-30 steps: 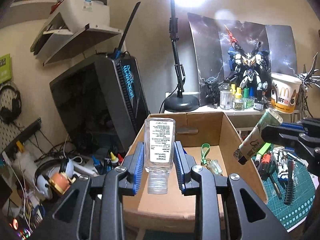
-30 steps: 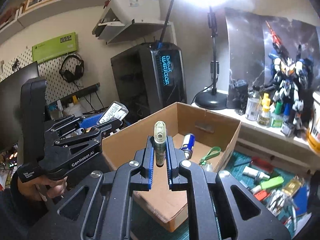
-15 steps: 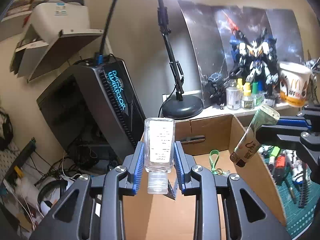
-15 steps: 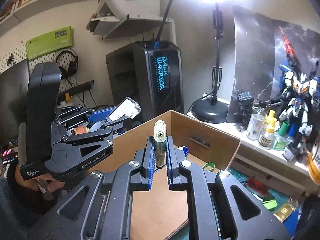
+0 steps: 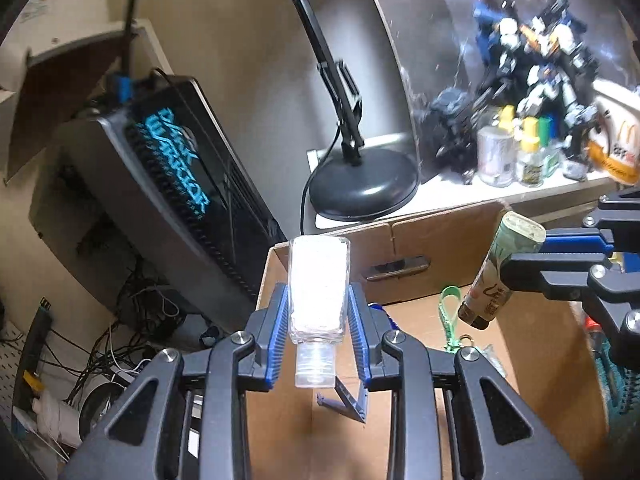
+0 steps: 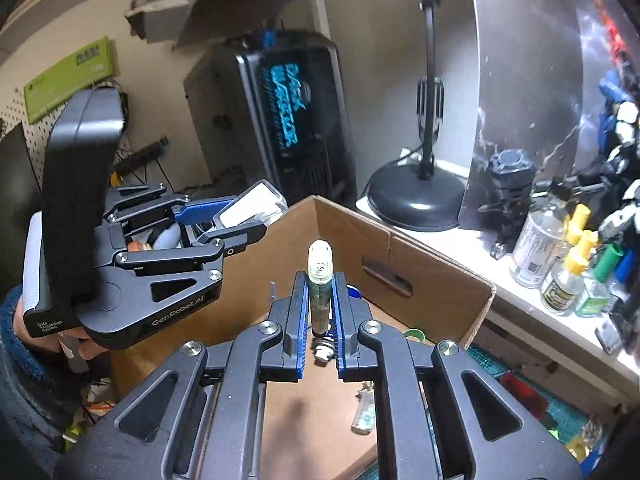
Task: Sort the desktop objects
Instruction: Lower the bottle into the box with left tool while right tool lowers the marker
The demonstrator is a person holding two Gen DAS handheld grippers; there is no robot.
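A beige wall [image 5: 248, 40] backs a black desk lamp [image 5: 362, 184] on a white shelf [image 5: 460, 184].

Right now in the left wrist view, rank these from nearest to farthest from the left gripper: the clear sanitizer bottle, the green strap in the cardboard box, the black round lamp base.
1. Clear sanitizer bottle, between the left gripper jaws.
2. Green strap, right, on the box floor.
3. Black round lamp base, beyond the box's far wall.

Black hand-held gripper [image 6: 320, 320] – blue ribbed pads [image 6: 299, 320], silver screws [image 6: 267, 327] – "GenRobot.AI" lettering.
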